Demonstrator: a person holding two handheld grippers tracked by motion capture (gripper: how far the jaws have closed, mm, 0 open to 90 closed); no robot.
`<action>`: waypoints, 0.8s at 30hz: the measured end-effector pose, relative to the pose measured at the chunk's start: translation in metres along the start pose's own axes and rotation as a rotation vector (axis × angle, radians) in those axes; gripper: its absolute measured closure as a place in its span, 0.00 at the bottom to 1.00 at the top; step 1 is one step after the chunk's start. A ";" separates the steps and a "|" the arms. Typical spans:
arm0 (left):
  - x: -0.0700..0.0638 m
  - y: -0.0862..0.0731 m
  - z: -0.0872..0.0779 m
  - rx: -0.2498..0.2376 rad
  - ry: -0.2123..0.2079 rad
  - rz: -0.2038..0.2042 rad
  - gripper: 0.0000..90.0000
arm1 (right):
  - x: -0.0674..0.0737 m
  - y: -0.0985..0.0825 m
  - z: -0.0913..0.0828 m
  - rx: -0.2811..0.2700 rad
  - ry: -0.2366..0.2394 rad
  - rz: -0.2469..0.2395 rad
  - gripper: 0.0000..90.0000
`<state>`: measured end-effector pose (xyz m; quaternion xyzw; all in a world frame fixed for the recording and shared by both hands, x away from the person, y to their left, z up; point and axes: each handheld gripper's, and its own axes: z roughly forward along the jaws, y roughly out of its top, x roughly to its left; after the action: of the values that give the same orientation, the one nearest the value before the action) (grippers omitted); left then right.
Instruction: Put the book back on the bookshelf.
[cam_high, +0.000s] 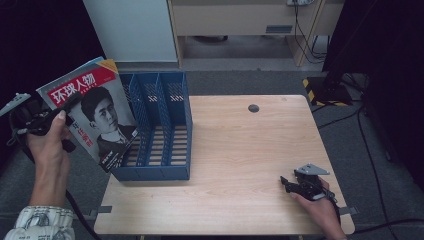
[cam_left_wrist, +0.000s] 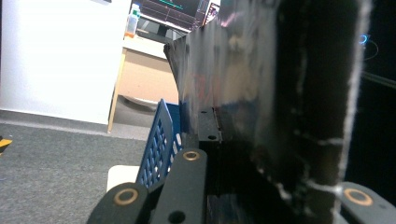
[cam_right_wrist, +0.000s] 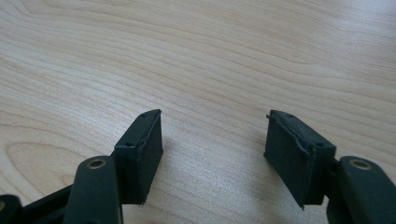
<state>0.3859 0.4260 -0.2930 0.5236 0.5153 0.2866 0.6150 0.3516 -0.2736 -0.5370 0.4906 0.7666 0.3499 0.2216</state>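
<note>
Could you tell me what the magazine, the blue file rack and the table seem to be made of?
Magazine: glossy coated paper, probably; its printed cover catches light and the sheet flexes in the left gripper.
Rack: looks like moulded matt plastic, with uniform blue, perforated walls and slatted floor.
Table: pale wood or wood-look laminate; the grain shows, with a smooth satin surface.

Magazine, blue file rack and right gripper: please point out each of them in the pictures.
magazine (cam_high: 102, 117), high view, on the middle of its cover.
blue file rack (cam_high: 165, 173), high view, on its front wall.
right gripper (cam_right_wrist: 212, 154), right gripper view, midway between its open jaws.
</note>
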 end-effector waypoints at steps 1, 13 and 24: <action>0.000 0.000 0.002 -0.004 -0.003 -0.001 0.96 | 0.000 0.000 0.000 0.000 0.000 0.000 0.41; -0.002 0.001 0.010 -0.007 -0.005 0.016 0.96 | 0.000 0.000 0.000 -0.001 -0.002 -0.003 0.41; -0.006 0.001 0.011 -0.012 0.013 0.037 0.96 | 0.000 0.000 0.000 -0.001 0.001 -0.004 0.41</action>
<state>0.3948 0.4173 -0.2907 0.5272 0.5078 0.3044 0.6095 0.3515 -0.2738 -0.5369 0.4888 0.7676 0.3501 0.2219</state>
